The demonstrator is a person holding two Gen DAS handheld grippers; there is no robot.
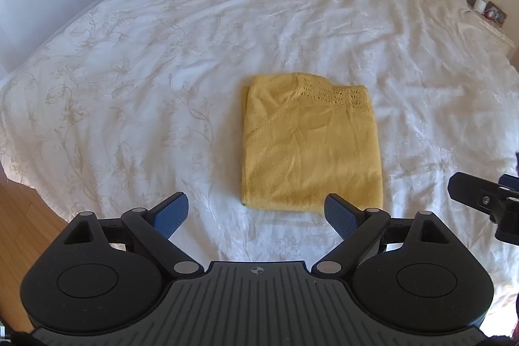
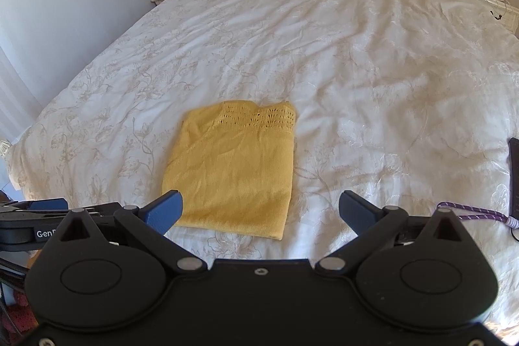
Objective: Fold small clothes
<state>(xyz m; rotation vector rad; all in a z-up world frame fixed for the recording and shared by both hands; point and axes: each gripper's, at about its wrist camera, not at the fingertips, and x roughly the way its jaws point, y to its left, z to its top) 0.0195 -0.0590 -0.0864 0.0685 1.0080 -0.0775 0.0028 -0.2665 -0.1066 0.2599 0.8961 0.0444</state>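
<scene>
I am hovering both tongs, left gripper point(image 1: 256, 209) and right gripper point(image 2: 261, 208), spread and empty, near the bed's point(image 1: 129, 60) foot edge; the yellow top point(image 1: 308, 145) looks folded, probably needing only setting aside.

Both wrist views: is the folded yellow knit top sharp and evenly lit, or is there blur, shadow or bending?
Left wrist view: folded yellow knit top slightly soft, shadow bands across it, white floral bedspread bowed by the fisheye. Right wrist view: top sharper, lace holes legible, mottled light, dark corners.
</scene>
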